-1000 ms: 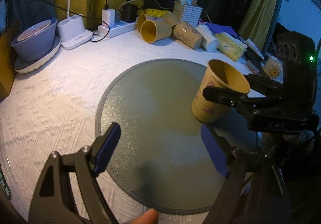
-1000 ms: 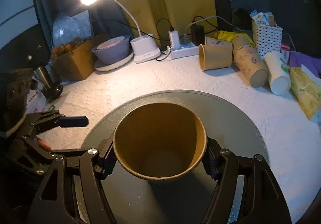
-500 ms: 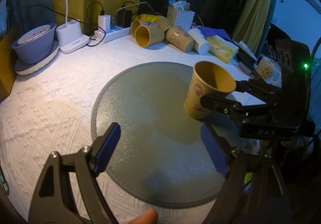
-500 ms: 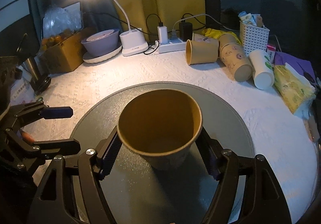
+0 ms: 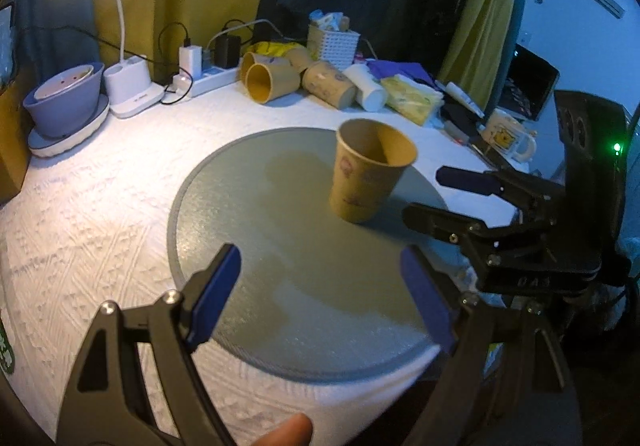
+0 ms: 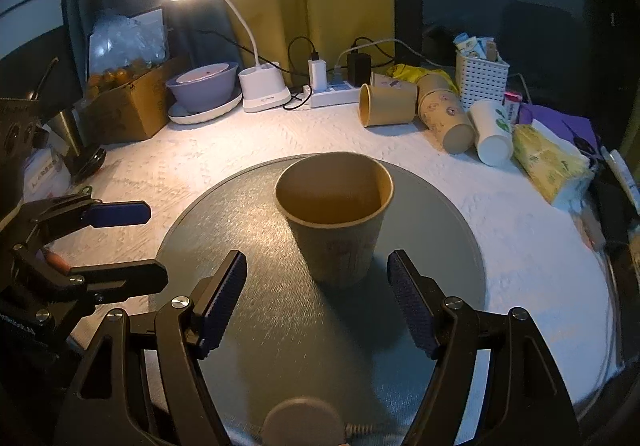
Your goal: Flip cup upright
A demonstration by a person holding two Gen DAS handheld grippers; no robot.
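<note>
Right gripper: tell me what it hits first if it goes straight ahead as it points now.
Most likely the cup, upright on the round mat. It stands just ahead, centred between the open fingers and clear of them. How far ahead is hard to judge.

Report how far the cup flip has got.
Done: the cup stands upright, mouth up, on the round mat. In hand: nothing; the right gripper is open with its fingers clear of the cup, and the left gripper is open and empty. Left: apparently only pulling away.

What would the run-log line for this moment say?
paper cup: upright on round mat, mouth up | right gripper: open, clear of cup | left gripper: open, empty | flip: looks done
</note>
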